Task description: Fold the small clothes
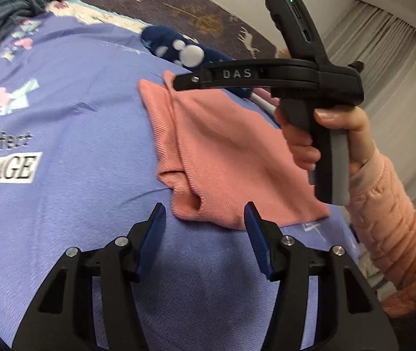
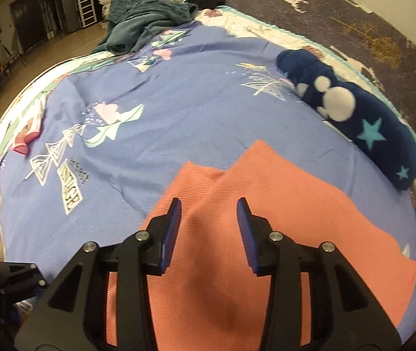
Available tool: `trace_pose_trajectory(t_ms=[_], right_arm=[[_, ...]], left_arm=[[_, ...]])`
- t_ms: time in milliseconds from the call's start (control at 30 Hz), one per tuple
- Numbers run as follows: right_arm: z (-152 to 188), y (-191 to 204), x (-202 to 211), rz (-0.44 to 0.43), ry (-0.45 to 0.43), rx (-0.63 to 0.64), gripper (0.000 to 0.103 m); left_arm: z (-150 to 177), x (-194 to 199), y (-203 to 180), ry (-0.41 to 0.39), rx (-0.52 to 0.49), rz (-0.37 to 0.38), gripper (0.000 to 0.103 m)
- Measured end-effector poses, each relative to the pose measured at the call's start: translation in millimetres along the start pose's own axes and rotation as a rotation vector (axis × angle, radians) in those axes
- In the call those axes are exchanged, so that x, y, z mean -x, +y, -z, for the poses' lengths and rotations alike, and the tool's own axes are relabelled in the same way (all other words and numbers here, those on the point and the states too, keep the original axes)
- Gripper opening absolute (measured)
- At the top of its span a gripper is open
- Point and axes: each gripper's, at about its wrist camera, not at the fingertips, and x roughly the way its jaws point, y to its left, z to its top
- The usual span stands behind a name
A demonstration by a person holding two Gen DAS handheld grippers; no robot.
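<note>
Purple bedspread (image 2: 178, 93) carries a creased, partly folded salmon-pink garment (image 2: 266, 234); both grippers' jaws stand apart, empty.

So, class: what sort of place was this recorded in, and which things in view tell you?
Most likely a bedroom at home: a bed under a purple printed sheet, loose clothes such as the pink garment lying on it, and pleated curtains beside it.

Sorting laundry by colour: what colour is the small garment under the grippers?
Salmon pink garment, clearest in the right wrist view.
</note>
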Motion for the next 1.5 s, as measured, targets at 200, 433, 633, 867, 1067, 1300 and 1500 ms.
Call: trace_pose_trajectory(t_ms=[200, 433, 633, 867, 1067, 1300, 1500], right_arm=[[5.7, 5.6, 0.0, -0.010, 0.003, 0.044, 0.048], [24.1, -1.2, 24.6, -0.054, -0.004, 0.071, 0.050], [70.0, 66.2, 55.3, -0.101, -0.016, 0.393, 0.034], [136.3, 138.3, 50.9, 0.206, -0.124, 0.702, 0.041], [177.7, 166.3, 22.7, 0.518, -0.295, 0.957, 0.006], [148.6, 138.9, 51.1, 0.191, -0.195, 0.618, 0.006], [108.4, 96.2, 81.5, -0.052, -0.177, 0.379, 0.040]], left_arm=[[-18.8, -15.9, 22.9, 0.038, 0.069, 0.114, 0.032], [10.3, 22.9, 5.9, 0.010, -0.078, 0.016, 0.009], [21.7, 40.9, 32.3, -0.040, -0.005, -0.138, 0.009], [19.5, 51.5, 42.0, -0.093, 0.055, -0.158, 0.025], [16.7, 45.7, 39.6, -0.096, 0.050, -0.165, 0.033], [16.9, 43.6, 42.2, -0.081, 0.068, -0.134, 0.035], [12.2, 27.6, 22.8, -0.043, 0.010, -0.058, 0.038]])
